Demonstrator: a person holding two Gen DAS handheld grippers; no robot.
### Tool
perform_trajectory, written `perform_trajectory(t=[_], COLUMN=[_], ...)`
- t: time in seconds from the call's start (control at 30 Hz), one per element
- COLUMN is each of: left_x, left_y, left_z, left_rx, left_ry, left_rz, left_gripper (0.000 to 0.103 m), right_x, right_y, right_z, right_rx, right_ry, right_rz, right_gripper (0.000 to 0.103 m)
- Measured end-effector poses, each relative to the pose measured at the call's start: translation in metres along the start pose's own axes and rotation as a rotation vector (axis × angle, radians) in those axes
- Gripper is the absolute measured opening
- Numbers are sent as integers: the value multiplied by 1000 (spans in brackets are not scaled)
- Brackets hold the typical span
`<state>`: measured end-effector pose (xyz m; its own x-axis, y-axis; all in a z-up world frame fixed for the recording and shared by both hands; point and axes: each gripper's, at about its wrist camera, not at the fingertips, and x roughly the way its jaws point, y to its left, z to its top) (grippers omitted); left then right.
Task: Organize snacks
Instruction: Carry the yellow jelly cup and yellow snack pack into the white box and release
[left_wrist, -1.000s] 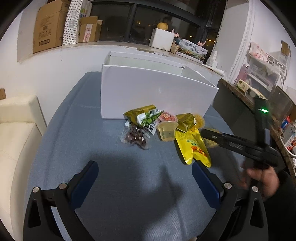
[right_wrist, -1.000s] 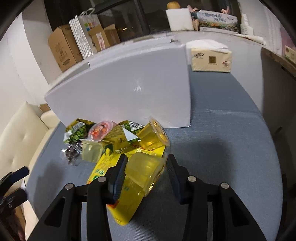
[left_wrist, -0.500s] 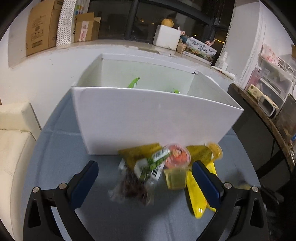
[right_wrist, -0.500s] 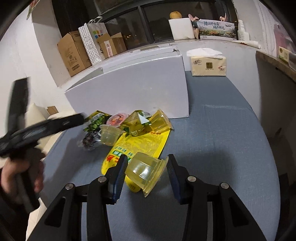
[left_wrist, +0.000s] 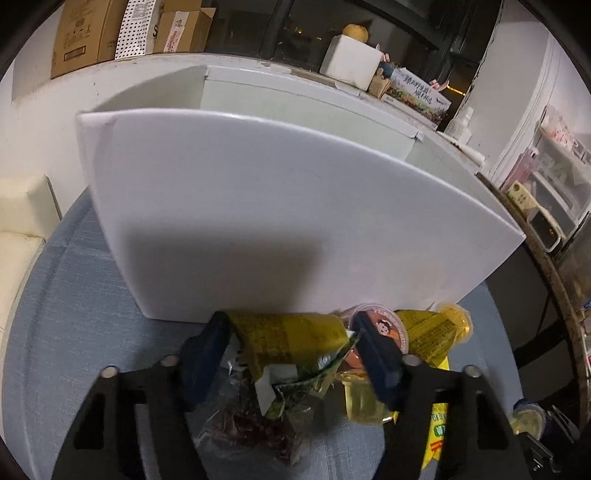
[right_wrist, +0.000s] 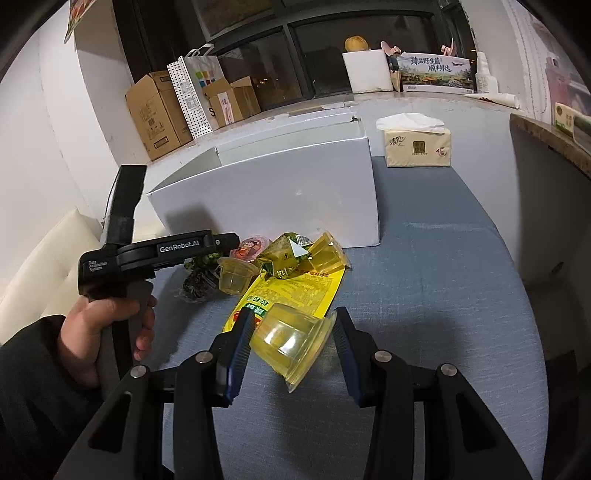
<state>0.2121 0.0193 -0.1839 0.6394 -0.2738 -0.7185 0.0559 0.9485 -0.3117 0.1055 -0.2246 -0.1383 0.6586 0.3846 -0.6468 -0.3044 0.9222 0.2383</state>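
- Left tongs (left_wrist: 291, 339): blue pads on either side of an olive-yellow snack packet (left_wrist: 288, 338), touching it at both flanks; clamped on the packet, low over the desk (left_wrist: 74, 302).
- Same left tongs from the right wrist view (right_wrist: 221, 242): black body held by the left hand (right_wrist: 107, 332), tips reaching into the snack pile just in front of the box.
- Right tongs (right_wrist: 291, 332): pads pressed against a clear yellow jelly cup (right_wrist: 291, 339), cup tilted on its side, rim toward the lower right; clamped on the cup, above the blue desk cloth.
- White box (left_wrist: 280, 221): open-topped, standing on the desk directly behind the pile; near wall touching or nearly touching the packet.
- Snack pile: red-lidded jelly cup (left_wrist: 384, 326) just right of the packet; second yellow jelly cup (left_wrist: 364, 400) below it, partly behind the right pad; dark dried-fruit bag (left_wrist: 255, 432) under the packet; flat yellow pouch (right_wrist: 291, 291) lying on the desk beneath the held cup.
- Tissue pack (right_wrist: 417, 146): on the desk to the right of the box, well apart from the pile.
- Cardboard boxes (right_wrist: 159, 114): on the ledge behind the desk.
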Motion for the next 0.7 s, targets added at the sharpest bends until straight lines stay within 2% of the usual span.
perform_trajectory(t=[0.17, 0.47, 0.7], left_x=[-29, -108, -152], left_y=[-3, -20, -29], left_z=[-11, -43, -35], left_rx=[55, 175, 233], left_ry=[-39, -158, -251], left_rz=[-27, -79, -84], left_gripper=[65, 65, 65], right_x=[-2, -11, -23], right_y=[7, 22, 36], right_z=[2, 10, 28], right_rx=[-14, -33, -73], right_ry=[-9, -47, -103], right_rz=[11, 28, 37], right_gripper=[47, 47, 47])
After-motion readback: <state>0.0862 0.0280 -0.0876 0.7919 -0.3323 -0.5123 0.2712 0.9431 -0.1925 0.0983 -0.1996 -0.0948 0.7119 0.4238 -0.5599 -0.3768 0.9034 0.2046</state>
